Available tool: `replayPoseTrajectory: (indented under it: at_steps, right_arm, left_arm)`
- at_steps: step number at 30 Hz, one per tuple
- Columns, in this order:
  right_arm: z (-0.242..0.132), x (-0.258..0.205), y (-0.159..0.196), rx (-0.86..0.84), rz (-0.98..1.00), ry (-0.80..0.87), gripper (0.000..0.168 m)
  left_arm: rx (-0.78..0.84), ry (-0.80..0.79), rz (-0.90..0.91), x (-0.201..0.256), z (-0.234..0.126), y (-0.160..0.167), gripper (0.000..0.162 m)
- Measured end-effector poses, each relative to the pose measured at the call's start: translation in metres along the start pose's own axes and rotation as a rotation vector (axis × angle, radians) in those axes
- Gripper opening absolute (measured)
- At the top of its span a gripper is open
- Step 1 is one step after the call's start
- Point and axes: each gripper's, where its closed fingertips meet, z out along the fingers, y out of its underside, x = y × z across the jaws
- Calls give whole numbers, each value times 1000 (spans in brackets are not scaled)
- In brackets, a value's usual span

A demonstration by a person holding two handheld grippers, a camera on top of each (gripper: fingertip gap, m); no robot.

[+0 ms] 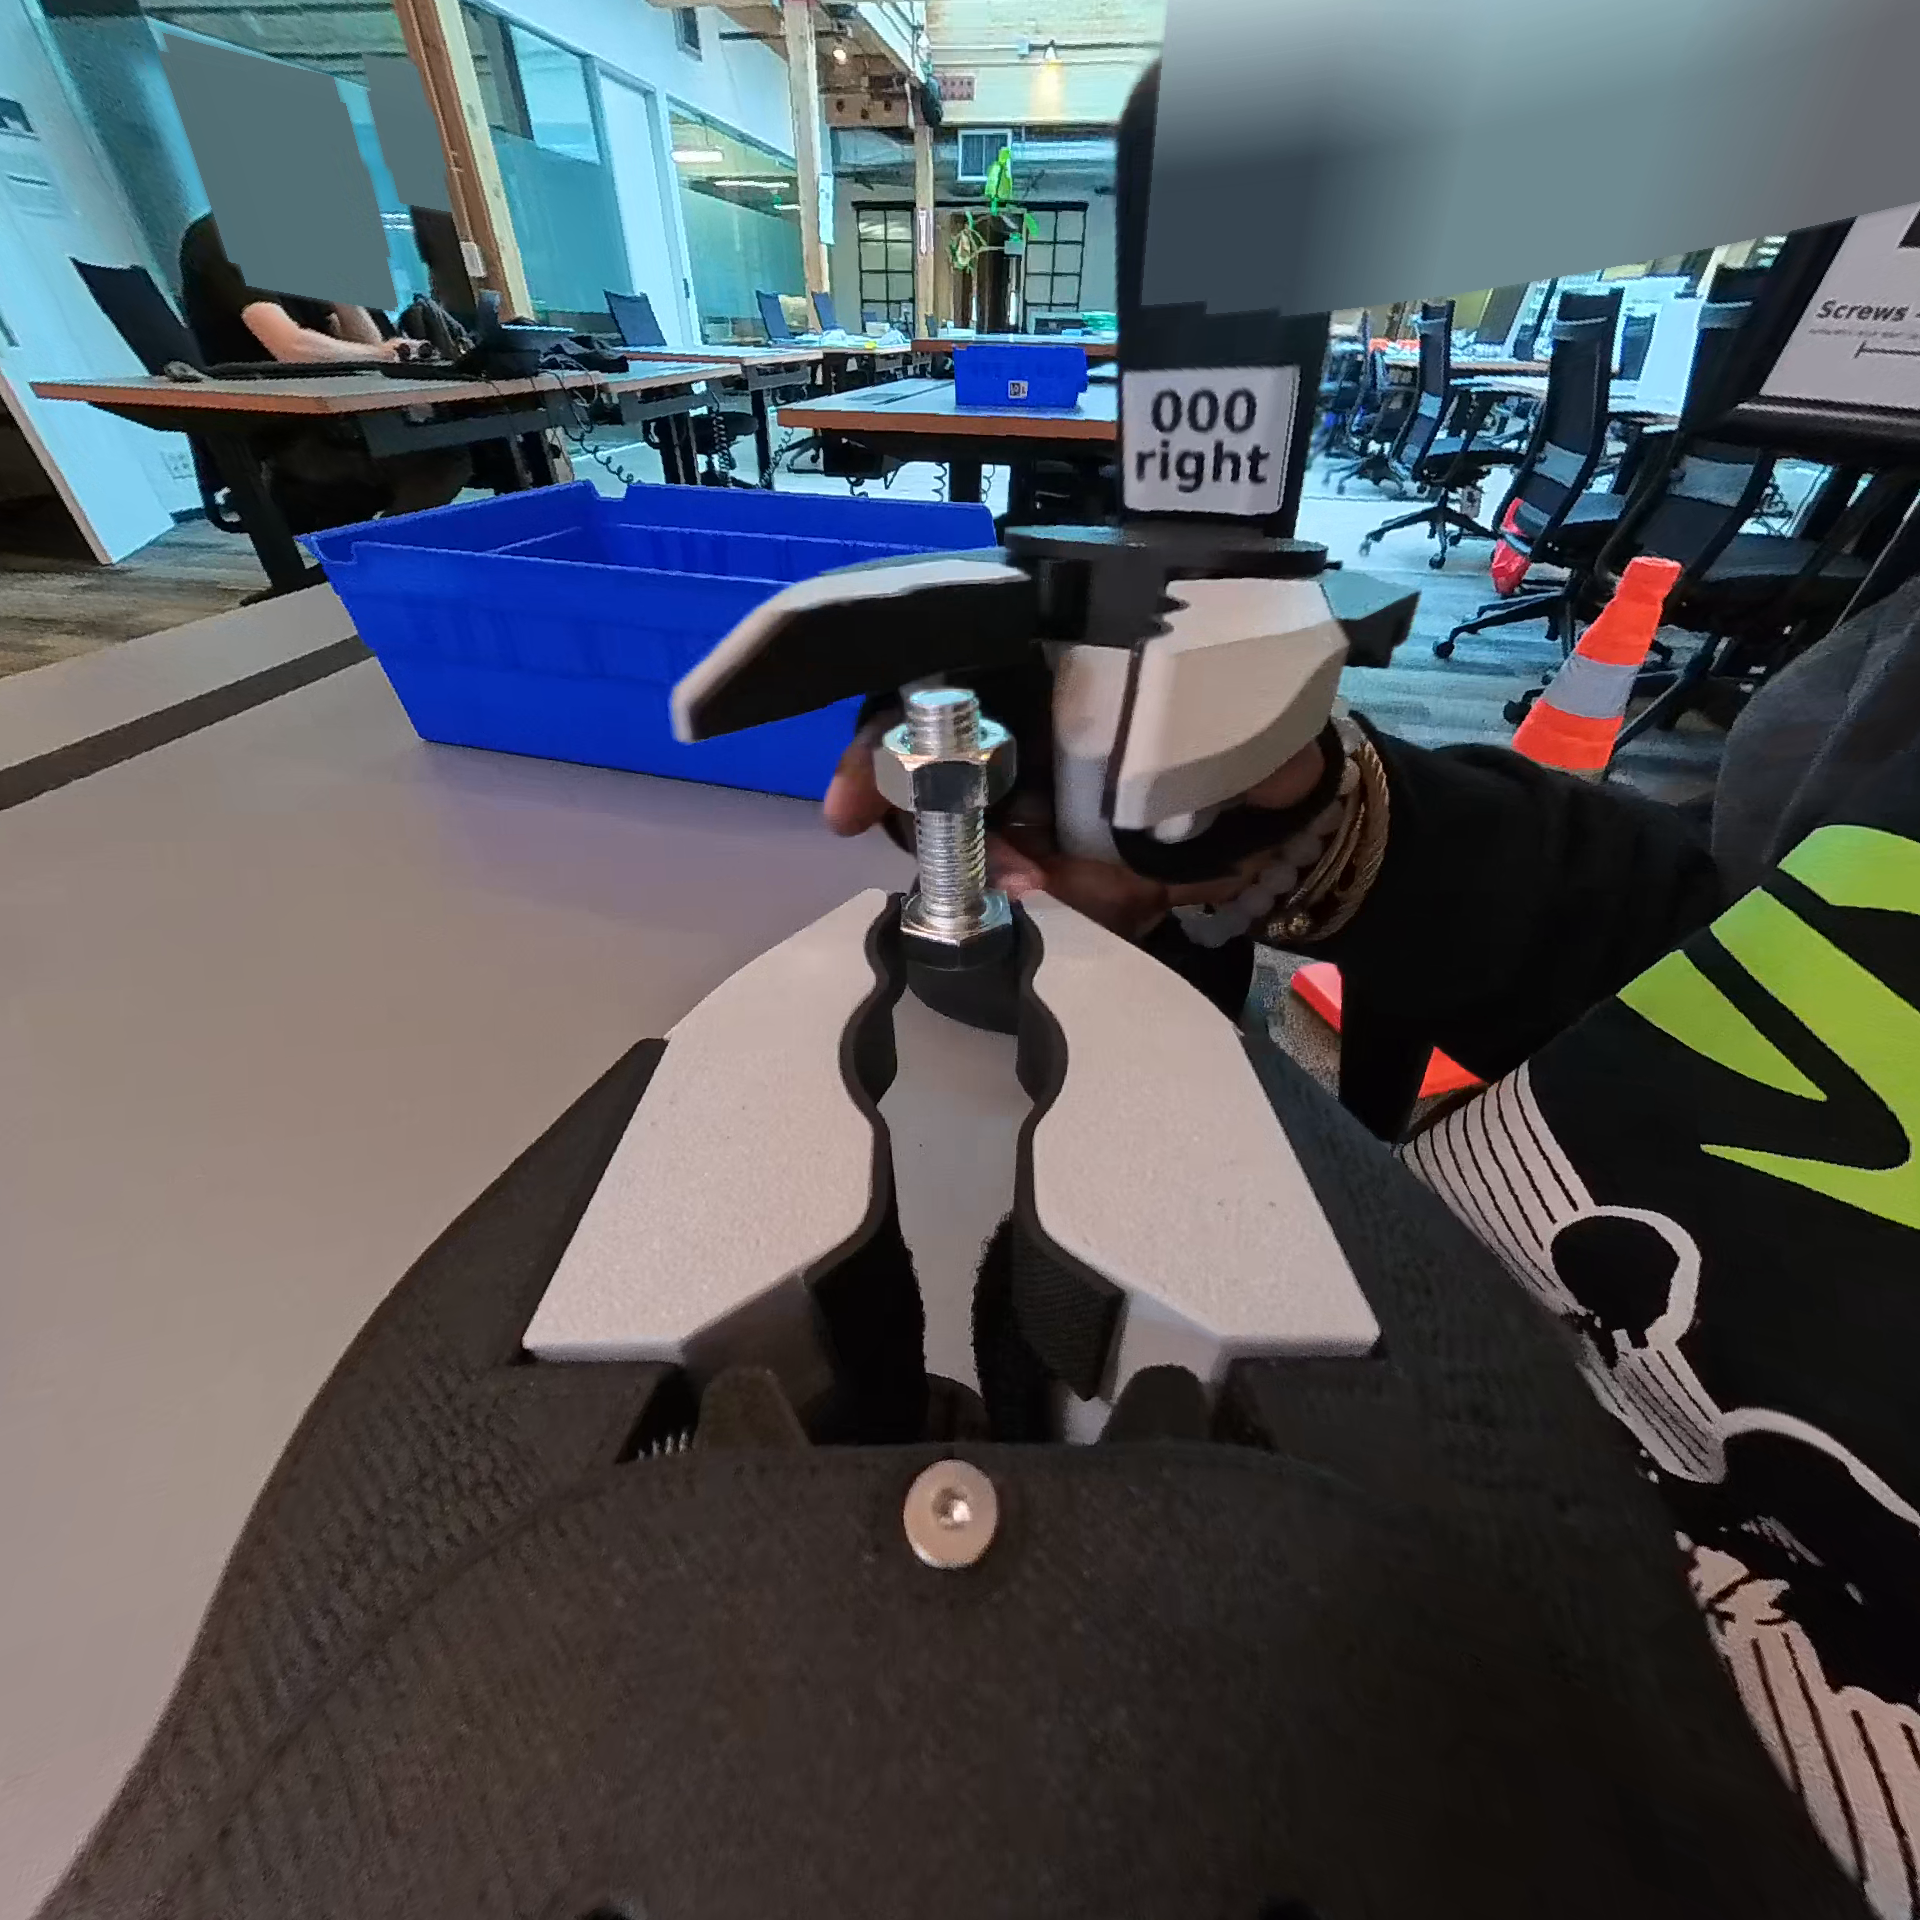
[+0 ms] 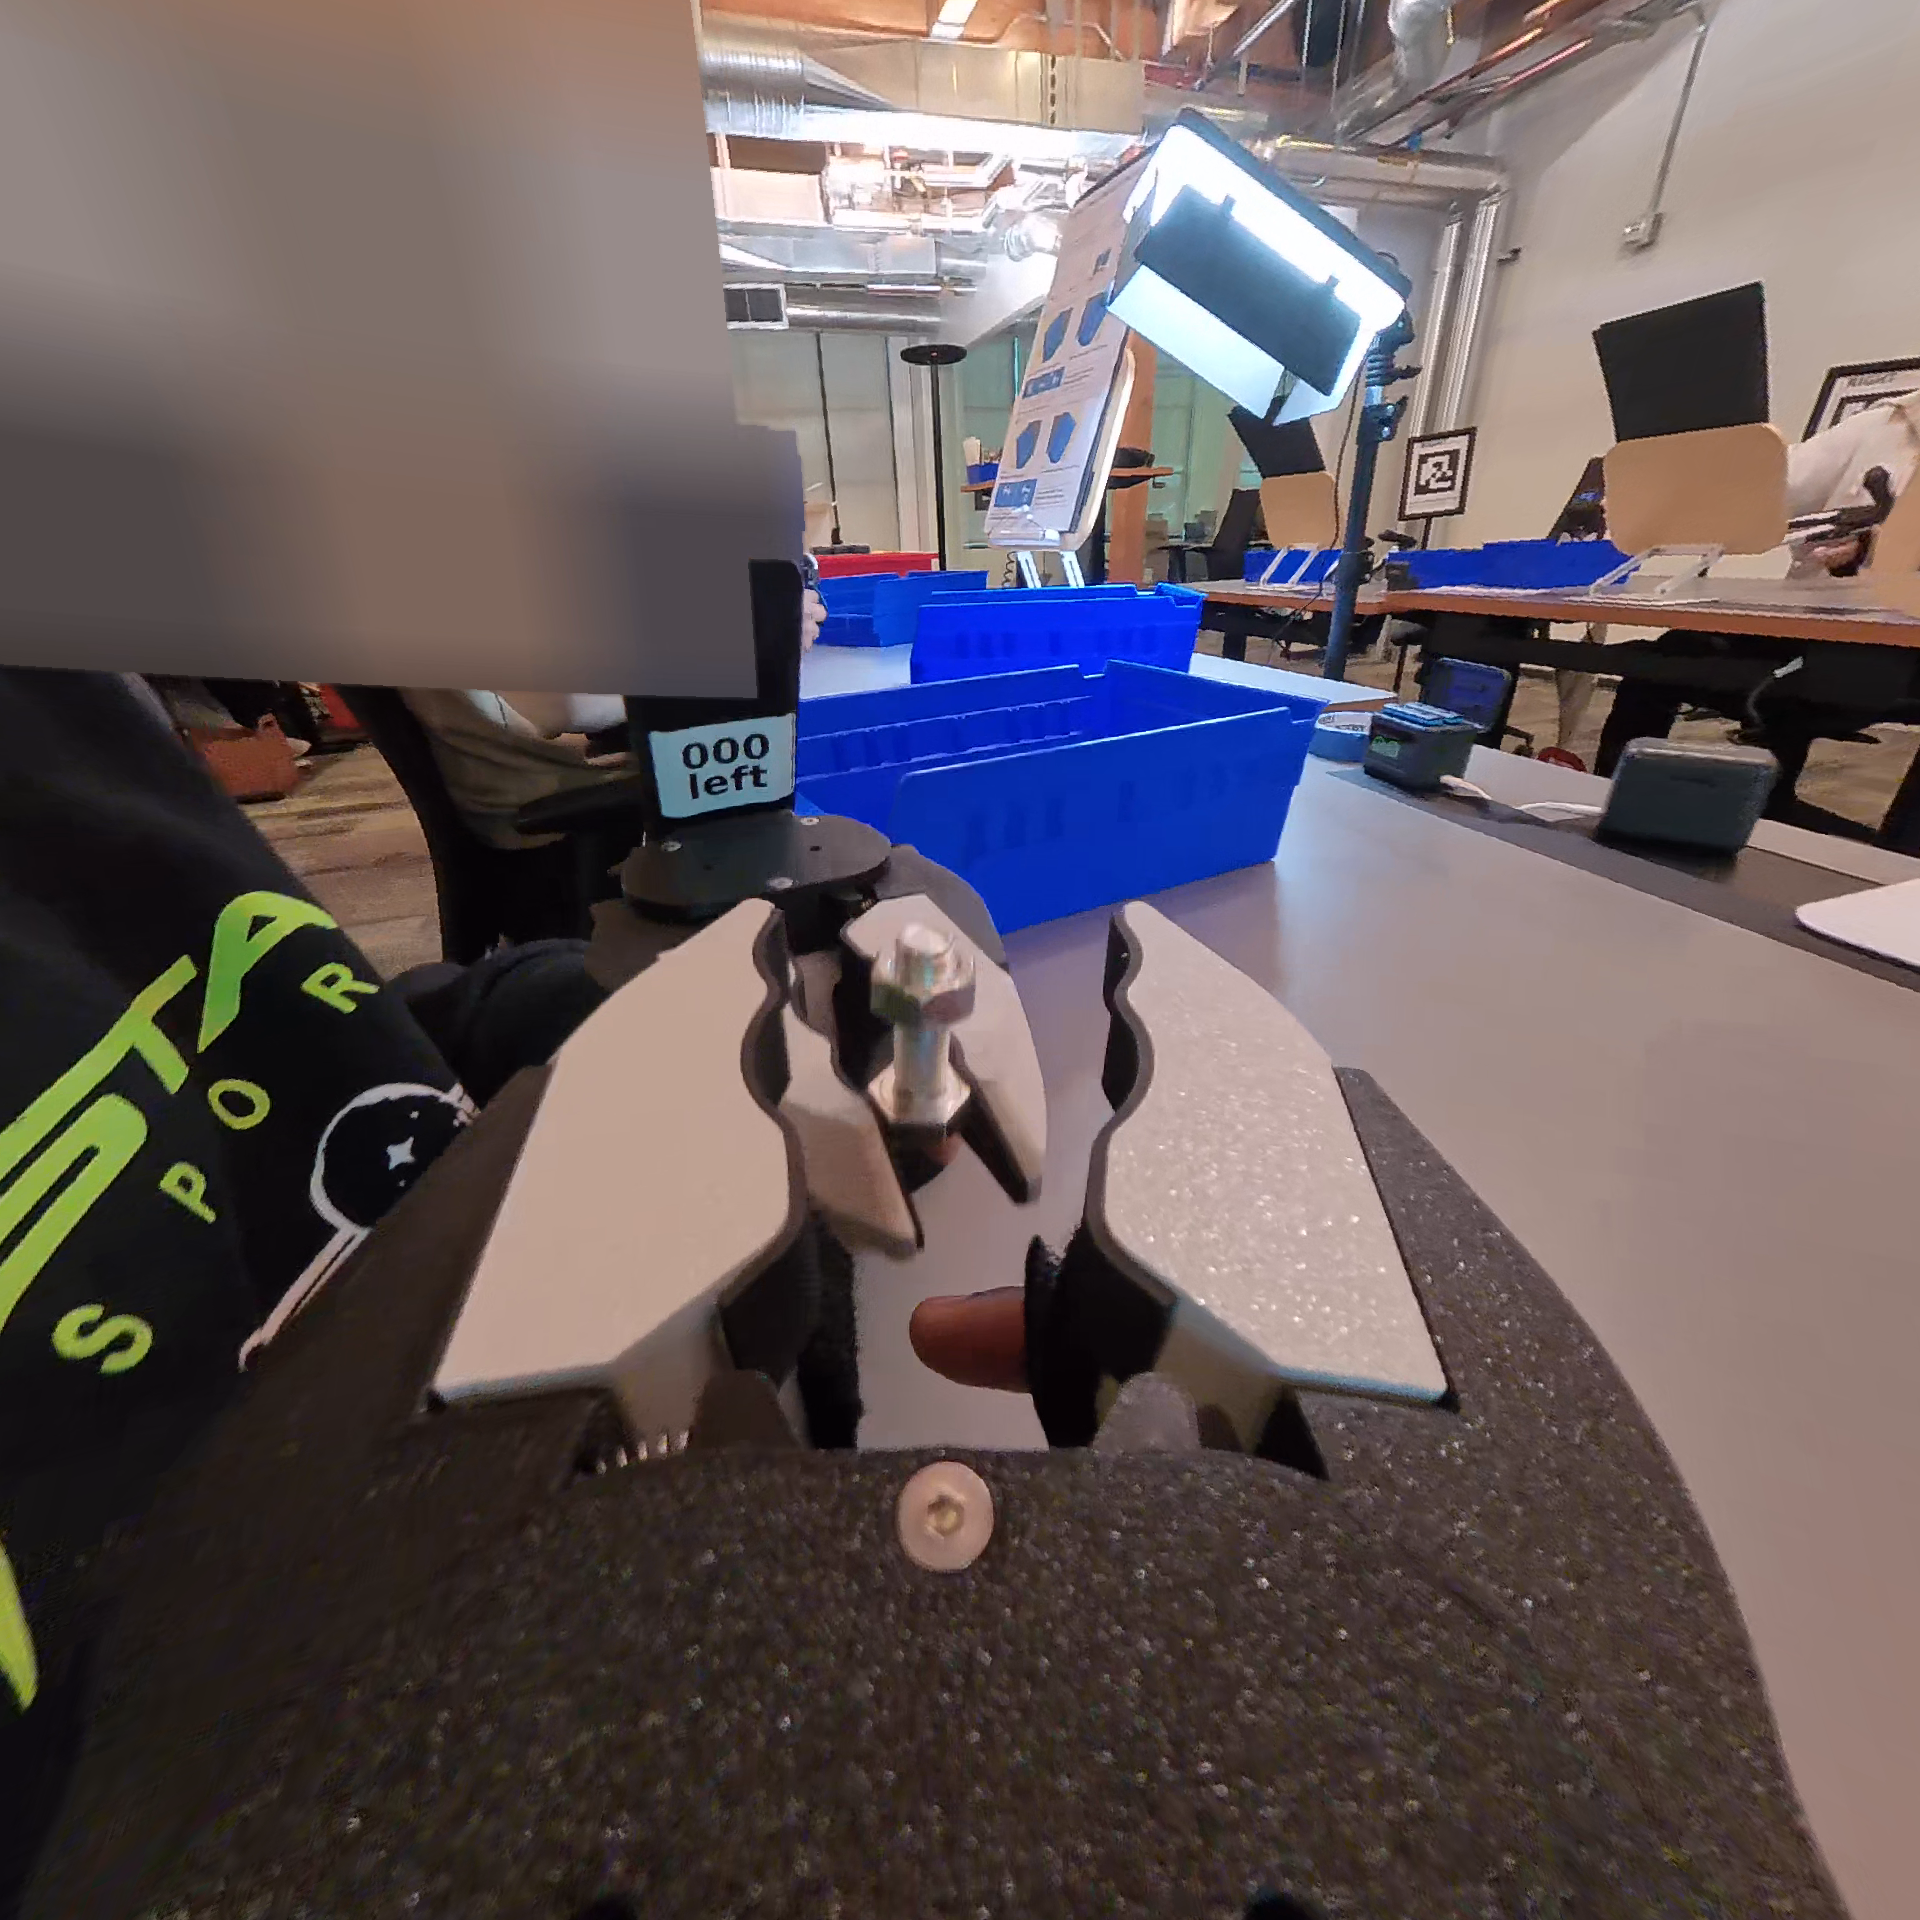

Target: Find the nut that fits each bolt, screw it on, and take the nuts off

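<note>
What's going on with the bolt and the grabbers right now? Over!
Left gripper shut on bolt head, bolt upright. Nut near the bolt's top. Right gripper open, nut not gripped. Blue bin behind, clear of the work.

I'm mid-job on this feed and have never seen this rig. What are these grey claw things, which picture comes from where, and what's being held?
No robot arm here: a person holds a two-finger gripper in each hand, and each gripper has a camera that looks along its own fingers.

The left wrist view is from the left gripper. It is shut on the head end of a bolt, which stands upright with a hex nut threaded near its top.

The right wrist view is from the right gripper. Its fingers are spread open, with the bolt and nut beyond them; they grip nothing.

Each view also shows the other gripper farther off.

On the grey table sits a blue bin. Its inside is not visible.
</note>
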Motion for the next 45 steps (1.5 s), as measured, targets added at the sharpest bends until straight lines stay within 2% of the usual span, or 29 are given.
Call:
replayPoseTrajectory:
  at_steps: [6, 16, 20, 22, 24, 27, 33, 40, 45]
  right_arm:
    - [19, 2, 9, -68, -37, 11, 60]
    - [-4, 8, 5, -35, -21, 24, 55]
    - [-17, 8, 2, -16, -19, 14, 44]
    - [-23, 12, 1, -11, -18, 37, 33]
    - [-29, 17, 0, -1, -20, 66, 30]
    - [-31, 15, -2, 17, -8, 53, 32]
    - [-15, 1, -1, 4, -1, -20, 48]
    - [10, -4, 6, -59, -28, -42, 53]
    - [13, 1, 10, -90, -40, -22, 52]
  left_arm:
    - [-22, 15, 31, 5, 2, 3, 19]
    - [-3, 33, 18, 6, 0, 0, 19]
    - [15, 33, -1, 4, -2, -2, 19]
    - [21, 35, -6, 4, -2, -3, 19]
    - [20, 36, -4, 4, -2, -3, 19]
    - [15, 38, -2, 4, -2, -2, 19]
    - [14, 34, -3, 4, -2, -2, 19]
    - [-18, 36, 26, 7, 1, 2, 19]
    - [-31, 49, 45, 10, 3, 4, 19]
